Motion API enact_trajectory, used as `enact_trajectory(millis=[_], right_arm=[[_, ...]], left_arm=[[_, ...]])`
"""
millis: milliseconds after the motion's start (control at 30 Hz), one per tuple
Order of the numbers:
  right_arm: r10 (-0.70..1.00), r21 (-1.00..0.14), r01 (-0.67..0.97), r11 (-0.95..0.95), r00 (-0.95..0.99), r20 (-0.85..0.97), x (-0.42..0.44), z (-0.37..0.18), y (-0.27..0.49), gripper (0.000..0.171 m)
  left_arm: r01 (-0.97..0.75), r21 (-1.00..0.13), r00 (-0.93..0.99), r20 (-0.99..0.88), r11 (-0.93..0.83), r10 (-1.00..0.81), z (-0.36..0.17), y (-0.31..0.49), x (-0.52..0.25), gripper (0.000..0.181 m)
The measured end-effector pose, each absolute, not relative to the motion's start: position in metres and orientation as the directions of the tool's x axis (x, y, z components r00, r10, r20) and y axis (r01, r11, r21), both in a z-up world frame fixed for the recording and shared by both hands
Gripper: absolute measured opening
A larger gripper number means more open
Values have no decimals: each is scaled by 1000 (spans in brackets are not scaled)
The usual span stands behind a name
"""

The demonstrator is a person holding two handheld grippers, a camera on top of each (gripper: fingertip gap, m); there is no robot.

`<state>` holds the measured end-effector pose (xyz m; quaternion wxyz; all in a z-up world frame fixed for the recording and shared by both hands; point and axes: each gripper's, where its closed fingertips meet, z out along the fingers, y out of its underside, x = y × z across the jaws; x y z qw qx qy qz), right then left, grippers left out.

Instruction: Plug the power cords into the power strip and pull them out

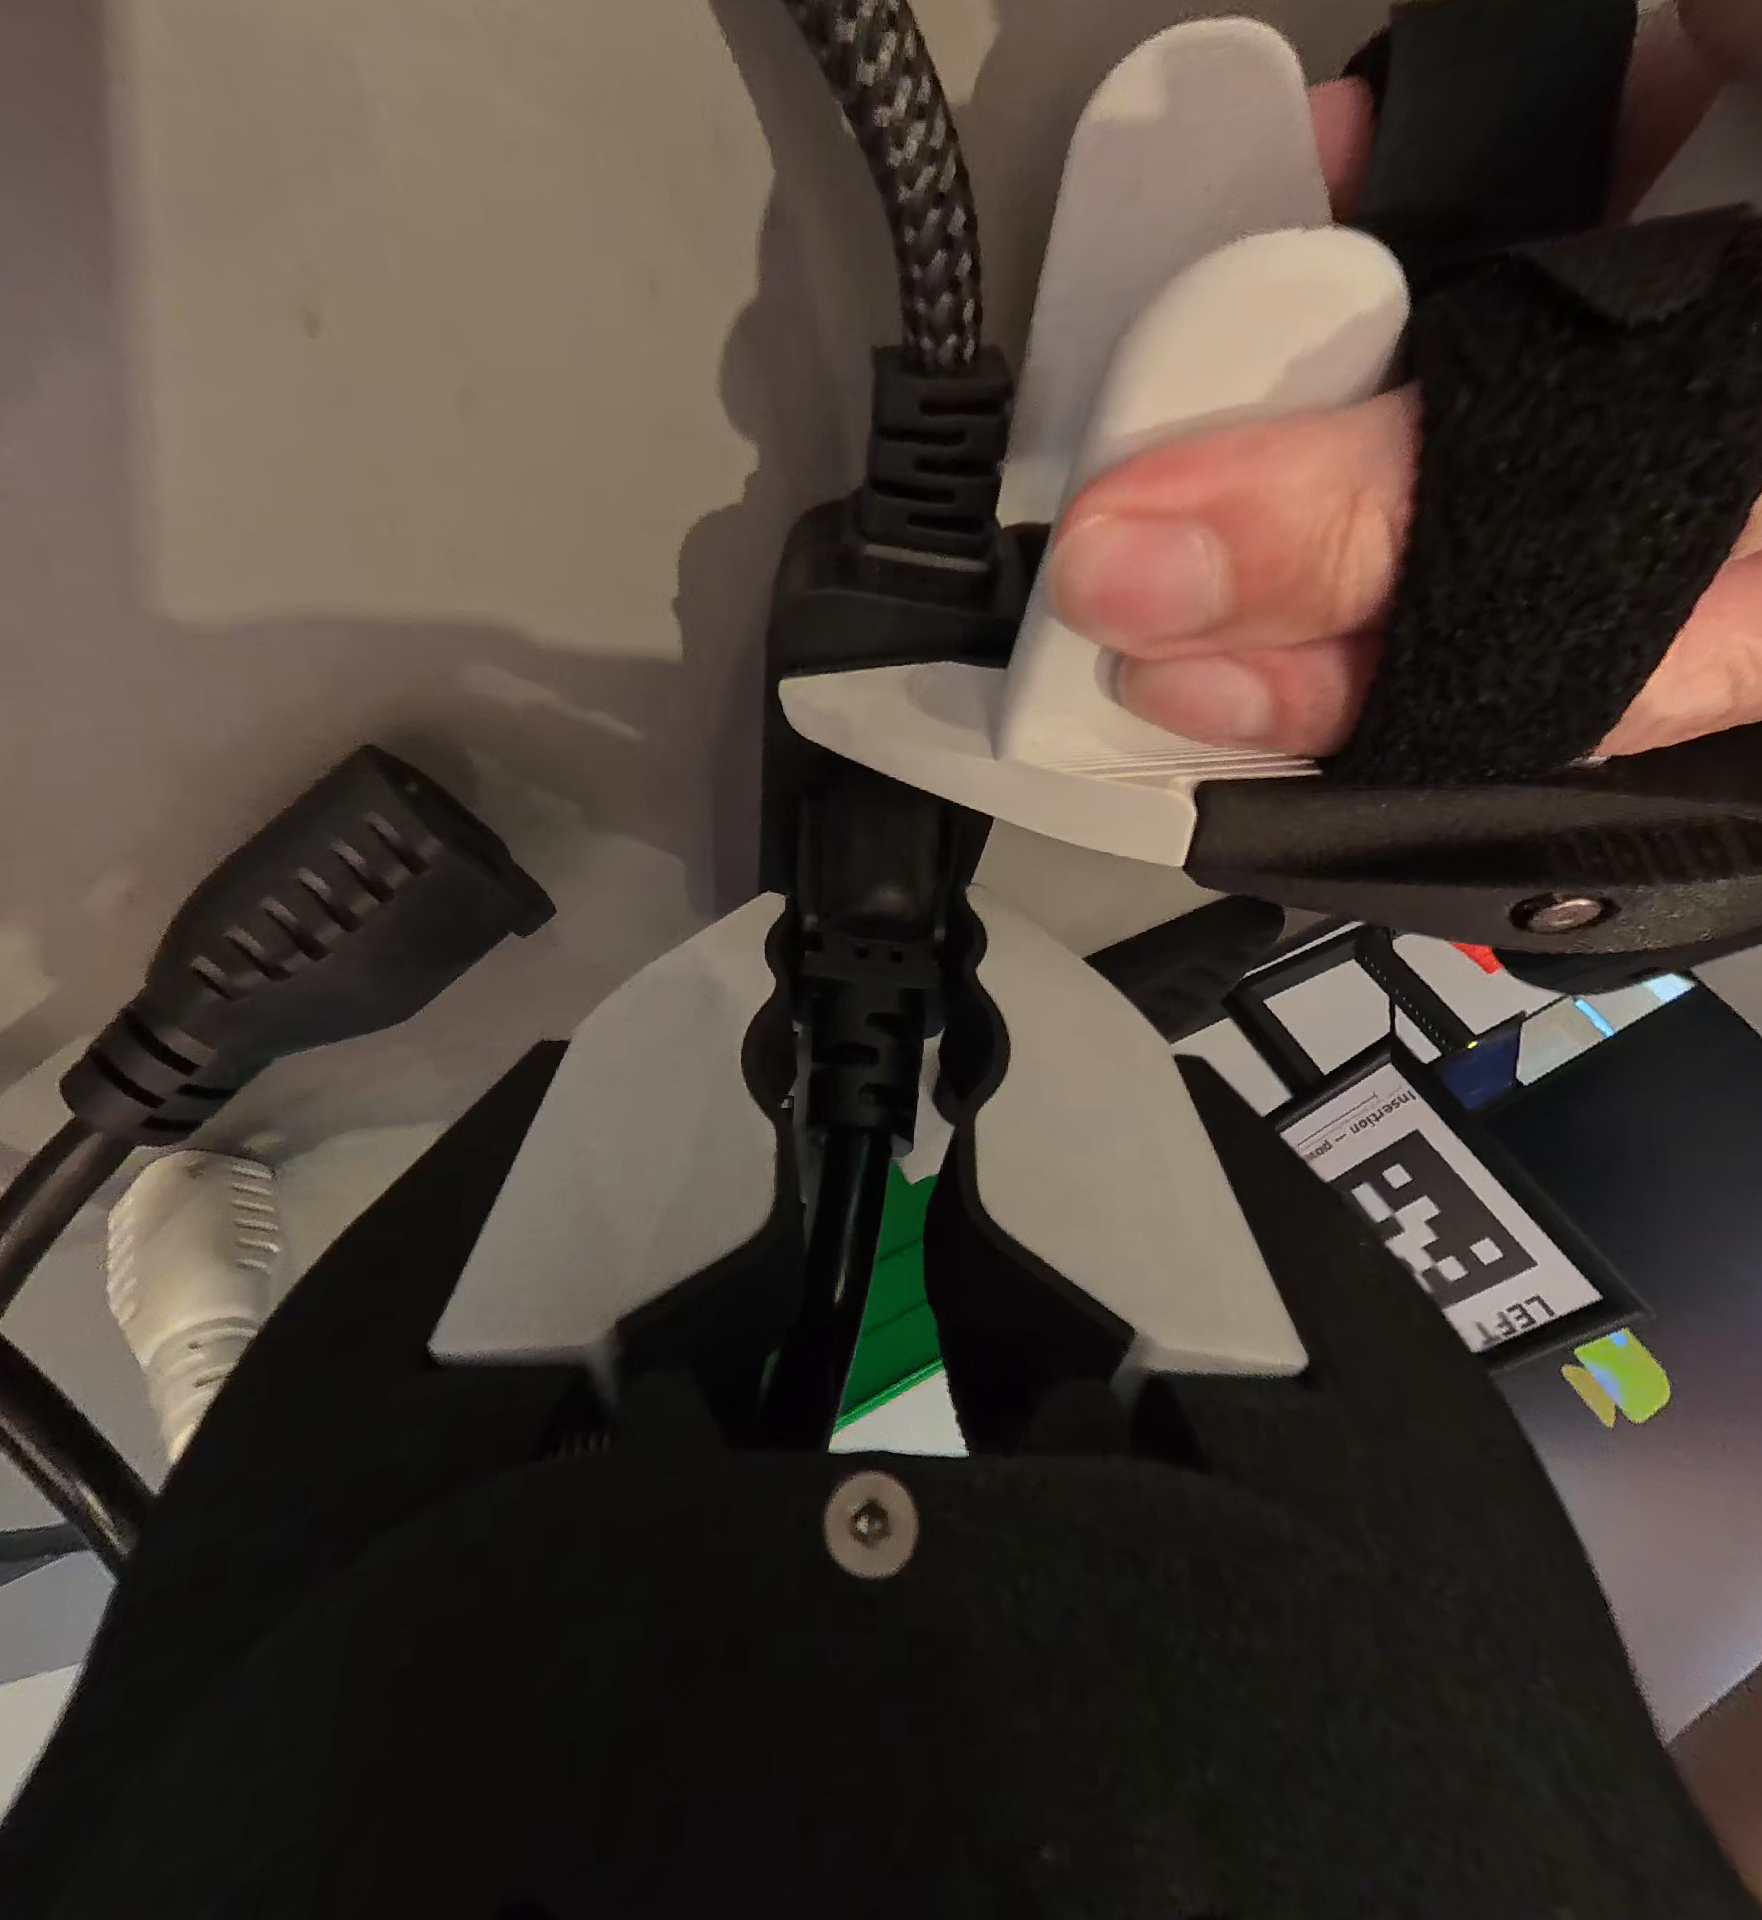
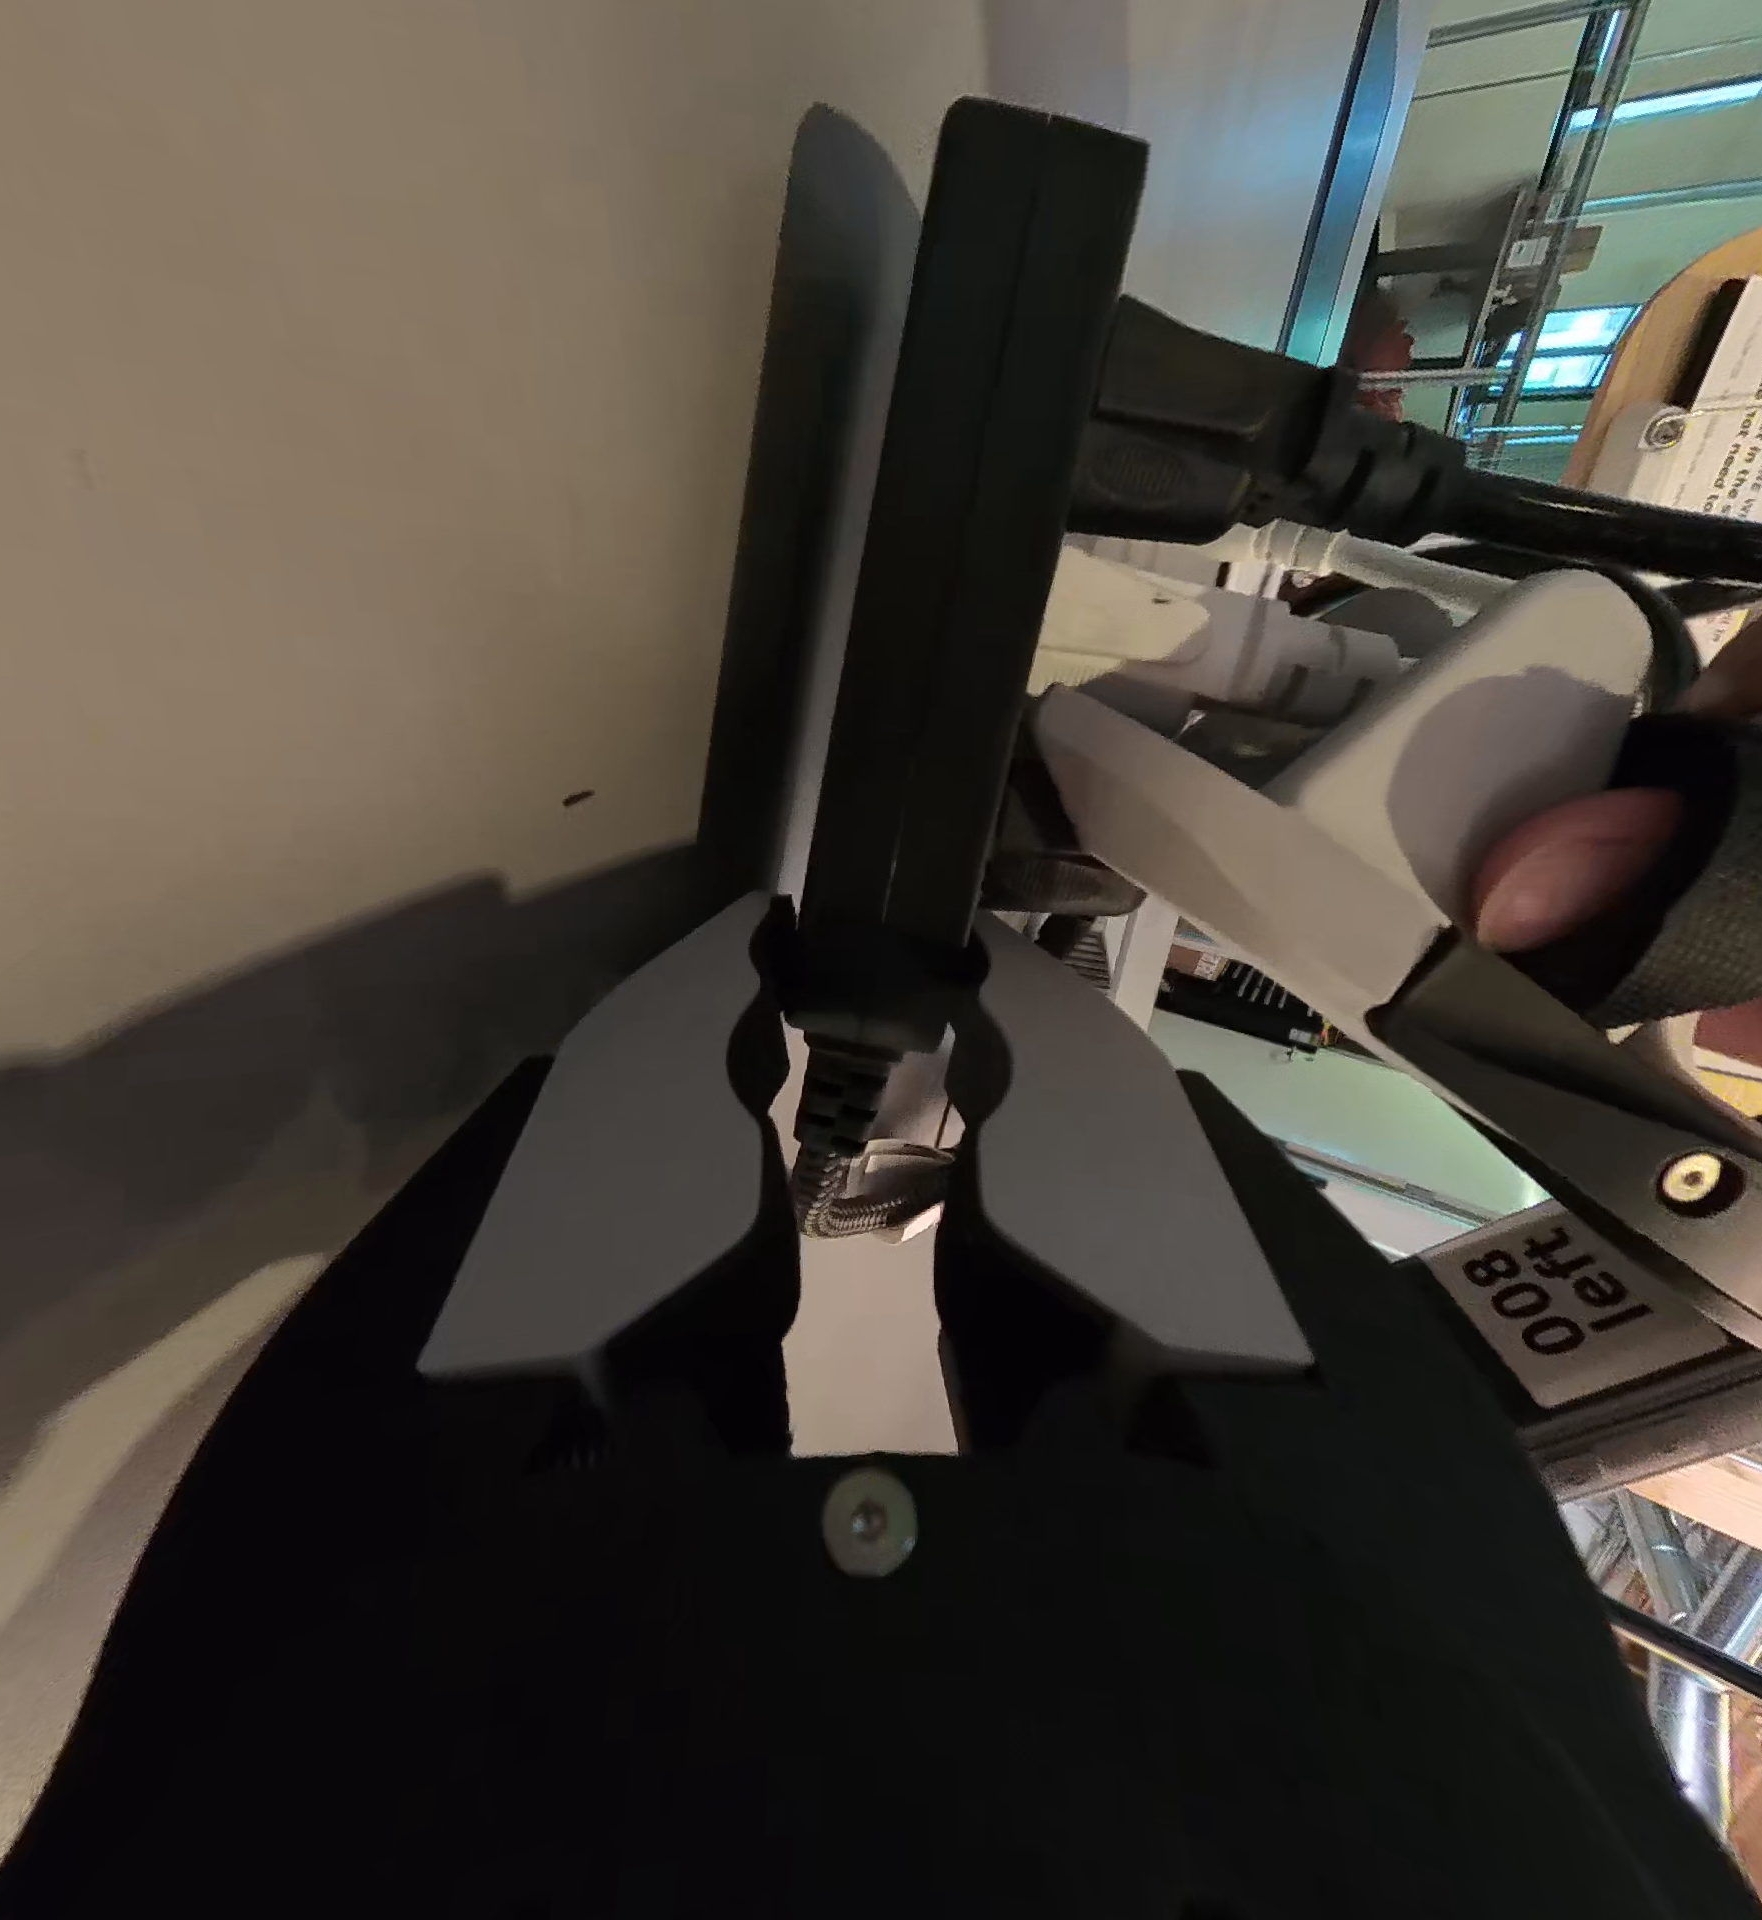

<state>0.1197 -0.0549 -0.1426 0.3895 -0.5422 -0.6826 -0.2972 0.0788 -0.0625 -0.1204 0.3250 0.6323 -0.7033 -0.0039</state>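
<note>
Black power strip stands on end against the wall, right gripper clamped on its lower end; left gripper clamped on a black plug seated in it. An off-axis pull risks tilting the strip or slipping off the plug

Two wrist cameras, close range, facing one another across the power strip

Each looks forward along its own fingers from just behind them. The left view meets the strip end-on; the right view runs along its length. Both share the strip and its braided cord, and each shows the opposite gripper at right
</note>
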Motion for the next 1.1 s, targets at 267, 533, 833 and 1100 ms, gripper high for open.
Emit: enact_trajectory(millis=[267,533,833,1100], right_arm=[[500,6,966,259,-139,855,119,-142,-55,29],[531,-56,969,239,-82,844,119,-144,-57,28],[512,-89,970,224,-40,858,120,-143,-57,28],[494,-90,975,205,-24,869,120,-143,-57,28]], left_arm=[[-816,512,-26,431,269,-902,-118,-60,78,24],[-867,445,-1,452,226,-892,-121,-63,76,25],[-938,327,59,479,115,-876,-110,-62,80,25],[-957,282,84,498,70,-863,-112,-65,83,25]])
